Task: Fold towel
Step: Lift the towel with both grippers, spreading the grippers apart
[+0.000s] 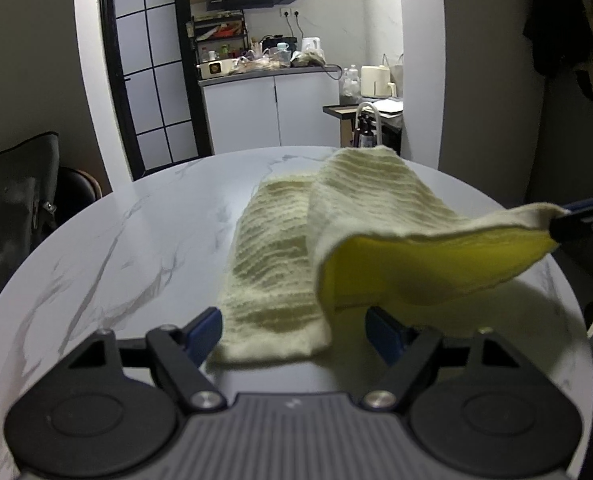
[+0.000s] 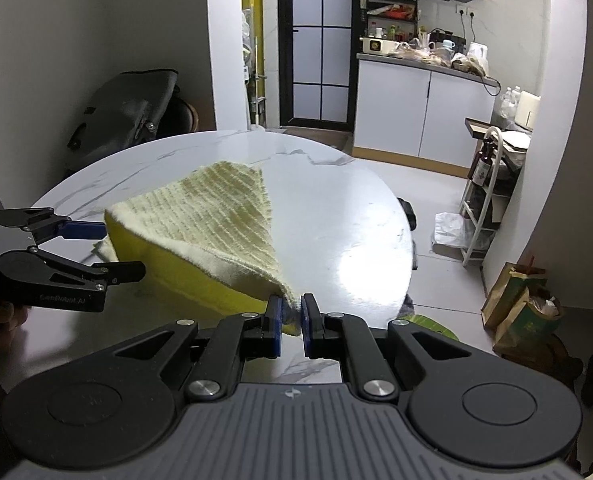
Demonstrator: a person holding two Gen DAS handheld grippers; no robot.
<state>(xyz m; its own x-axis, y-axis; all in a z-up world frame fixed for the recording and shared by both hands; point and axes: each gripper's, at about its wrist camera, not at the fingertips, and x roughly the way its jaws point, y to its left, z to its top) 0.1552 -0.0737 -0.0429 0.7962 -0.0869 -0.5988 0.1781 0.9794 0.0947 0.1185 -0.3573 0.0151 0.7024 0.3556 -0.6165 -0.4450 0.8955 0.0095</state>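
The towel [image 1: 280, 264] lies along the round white marble table [image 1: 108, 248], pale and ribbed on its upper face, bright yellow on the underside. One long strip of it rests flat on the tabletop, running away from me toward the far rim. The other part is lifted and turned over, so the yellow face shows beneath the raised flap.

My right gripper [image 2: 291, 320] has its jaws pressed nearly together on a corner of the towel, the cloth bunched between the blue pads [image 2: 275, 328]. From that pinch the fabric fans out and slopes down to the table, with the yellow side hanging below the pale one. In the left wrist view, this same corner is drawn out to the right edge, held clear of the tabletop.

My left gripper [image 1: 294, 330] has its jaws spread wide. The near end of the flat strip lies between the two blue pads, close against the left one, but neither pad presses on it. In the right wrist view, the left gripper sits at the left edge of the towel, its fingers open around the near fold, low over the table.

Behind the table stand a dark chair [image 1: 20, 208], a black-framed glass door [image 1: 152, 68] and a white kitchen cabinet [image 1: 272, 108] with a cluttered counter.
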